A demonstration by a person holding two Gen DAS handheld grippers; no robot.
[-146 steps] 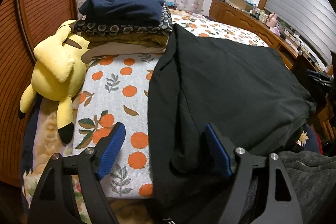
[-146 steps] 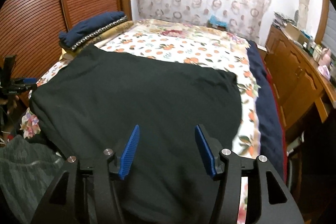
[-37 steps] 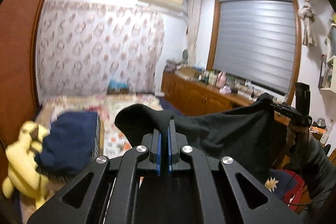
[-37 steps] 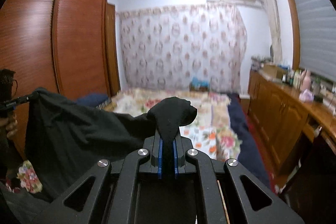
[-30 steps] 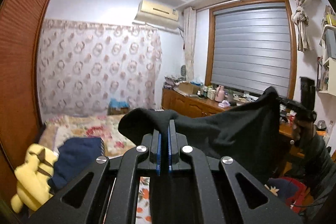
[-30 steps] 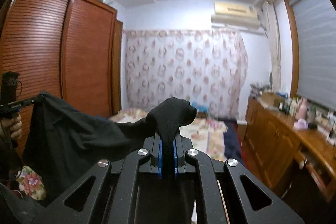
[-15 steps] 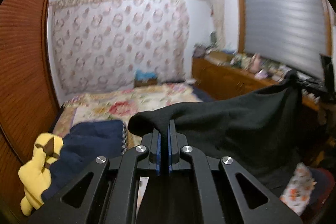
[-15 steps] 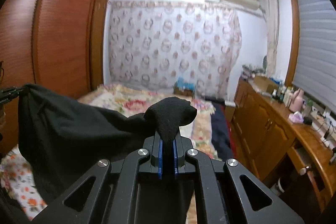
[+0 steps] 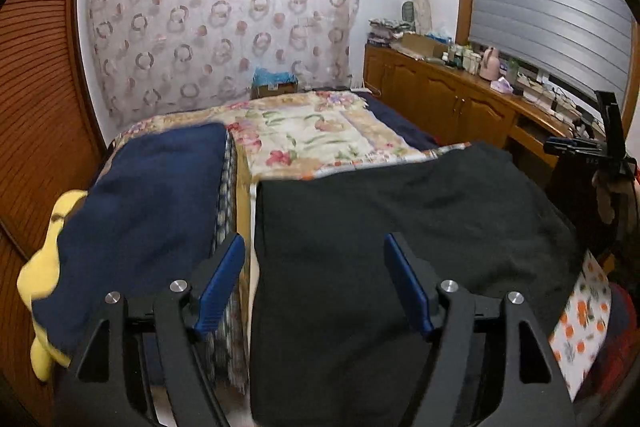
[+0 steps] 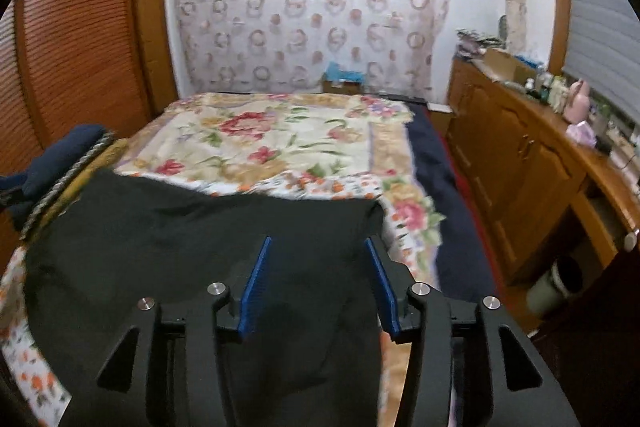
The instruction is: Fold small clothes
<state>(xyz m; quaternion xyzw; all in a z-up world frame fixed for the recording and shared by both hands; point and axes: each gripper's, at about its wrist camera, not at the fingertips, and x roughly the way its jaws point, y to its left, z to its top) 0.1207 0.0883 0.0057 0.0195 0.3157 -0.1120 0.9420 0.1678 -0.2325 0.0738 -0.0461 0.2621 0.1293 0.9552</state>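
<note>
Black garment [image 9: 400, 211] lies spread flat on the bed [image 10: 280, 139], at the near end of the mattress; in the right wrist view it covers the near left part of the floral bedspread [image 10: 328, 147], its far edge running roughly straight across. Left gripper [image 9: 314, 279] sits low over the garment's left edge with its blue pads [image 9: 408, 287] standing wide apart; its jaws have just been opening, the black cloth lies beneath and between them, and neither pad presses on it. Right gripper [image 10: 318, 285] is likewise parted, somewhat less widely, jaws just opened, over the garment's near right portion [image 10: 200, 247]; the cloth passes under the gap, not pinched. At 9 o'clock from the garment, just beside its left edge, a stack of folded clothes [image 9: 228, 227] with a navy piece [image 9: 140, 203] on top; patterned and mustard layers show at the stack's side. At 8 o'clock from the stack, a yellow plush toy [image 9: 44, 267], partly covered by the navy piece. At 3 o'clock in the left wrist view, the other gripper's black frame shows at the garment's right edge, with a hand [image 9: 608, 191] behind it. At 12 o'clock, a ring-patterned curtain [image 10: 312, 7] behind the bed. At 2 o'clock, a wooden sideboard [image 10: 520, 155] with bottles and a pink kettle [image 10: 578, 99].
</note>
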